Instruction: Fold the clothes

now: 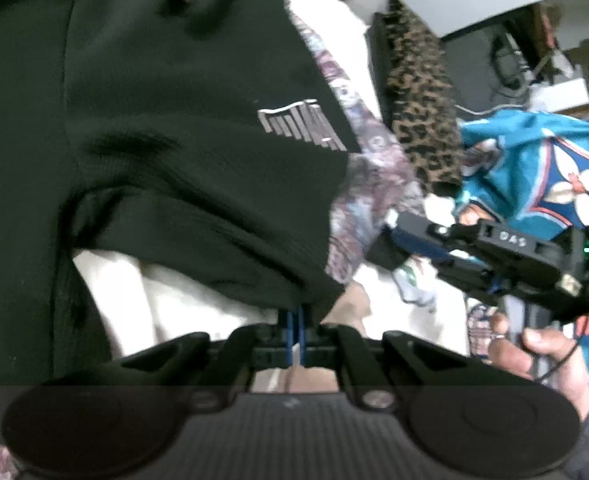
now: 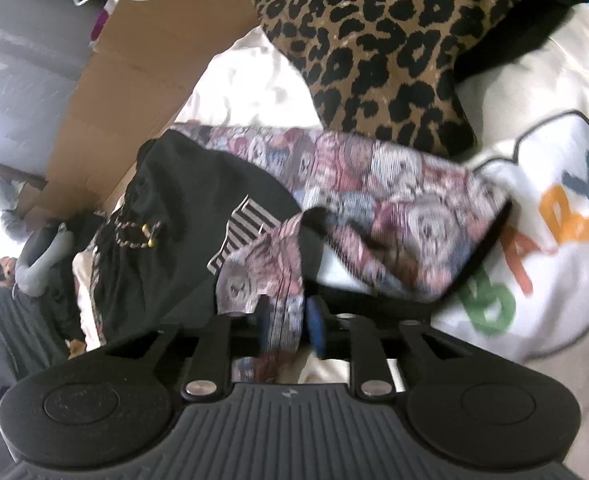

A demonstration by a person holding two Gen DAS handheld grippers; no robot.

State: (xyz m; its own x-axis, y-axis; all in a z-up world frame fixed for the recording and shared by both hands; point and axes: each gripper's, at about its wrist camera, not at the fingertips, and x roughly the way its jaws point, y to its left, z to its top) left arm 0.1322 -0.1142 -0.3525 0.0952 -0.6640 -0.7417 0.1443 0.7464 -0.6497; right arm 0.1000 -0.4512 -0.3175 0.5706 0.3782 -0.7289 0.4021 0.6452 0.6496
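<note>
A black garment (image 1: 154,120) with a white striped logo, gold-tipped drawstrings and a bear-patterned panel (image 1: 358,200) is lifted over the white bedding. My left gripper (image 1: 296,316) is shut on its black hem, which hangs between the blue pads. In the right wrist view the black garment (image 2: 182,240) lies to the left and the bear-patterned panel (image 2: 394,200) stretches right. My right gripper (image 2: 288,322) stands open, with a strip of that patterned cloth loose between its pads. The left wrist view shows the right gripper (image 1: 390,240) at the panel's edge, held by a hand (image 1: 542,348).
A leopard-print cushion (image 2: 374,40) lies just beyond the garment. A white blanket with coloured letters (image 2: 554,220) covers the bed on the right. A teal floral cloth (image 1: 534,168) is piled behind the right gripper. A cardboard box (image 2: 134,60) stands at the bed's far side.
</note>
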